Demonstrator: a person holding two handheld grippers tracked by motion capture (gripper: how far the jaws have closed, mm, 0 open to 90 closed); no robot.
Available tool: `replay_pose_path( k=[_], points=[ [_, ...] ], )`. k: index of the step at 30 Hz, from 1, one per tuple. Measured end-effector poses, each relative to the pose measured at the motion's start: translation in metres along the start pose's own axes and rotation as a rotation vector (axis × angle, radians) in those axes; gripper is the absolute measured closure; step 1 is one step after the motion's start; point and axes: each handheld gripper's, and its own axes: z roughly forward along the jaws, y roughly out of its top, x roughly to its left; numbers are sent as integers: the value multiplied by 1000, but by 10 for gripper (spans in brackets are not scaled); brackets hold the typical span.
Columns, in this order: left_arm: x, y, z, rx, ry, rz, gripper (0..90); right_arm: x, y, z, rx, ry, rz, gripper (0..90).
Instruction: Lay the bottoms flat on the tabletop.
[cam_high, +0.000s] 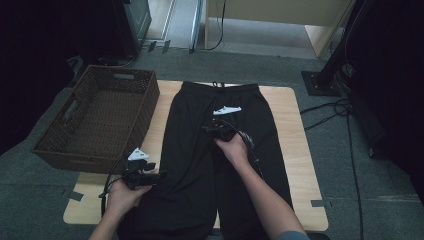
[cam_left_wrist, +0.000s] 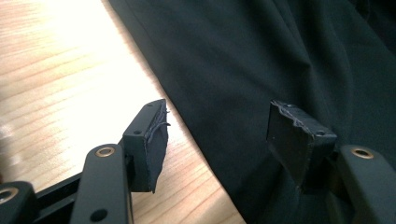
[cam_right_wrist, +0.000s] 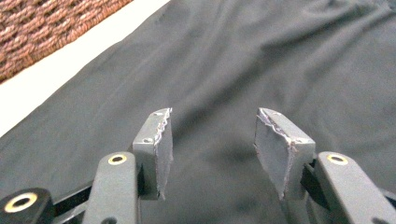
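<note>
Overhead, your black trousers (cam_high: 225, 160) lie flat mid-frame on the desk (cam_high: 295, 150), beside the basket (cam_high: 100, 117) at left. Your left gripper (cam_left_wrist: 219, 140), fingers apart, straddles the trouser edge. Your right gripper (cam_right_wrist: 212, 149) hovers over fabric, fingers apart, empty.

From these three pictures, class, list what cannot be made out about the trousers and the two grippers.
- Trousers: leg ends cut off by the high view's bottom edge and hidden by the forearms.
- Right gripper: in the high view, black on black cloth, so its jaws are lost.
- Left gripper: whether its pads touch the cloth is unclear.
</note>
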Motion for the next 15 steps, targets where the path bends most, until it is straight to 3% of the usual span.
replay_pose_path(
  k=[6,10,15],
  points=[
    [0,0,6,11,13,3,382,5,14,19,-7,-10,-26,455],
    [0,-2,7,17,14,5,380,8,23,32,-25,17,11,442],
    [2,-3,7,18,13,-6,380,18,36,55,13,-1,-9,428]
  ],
)
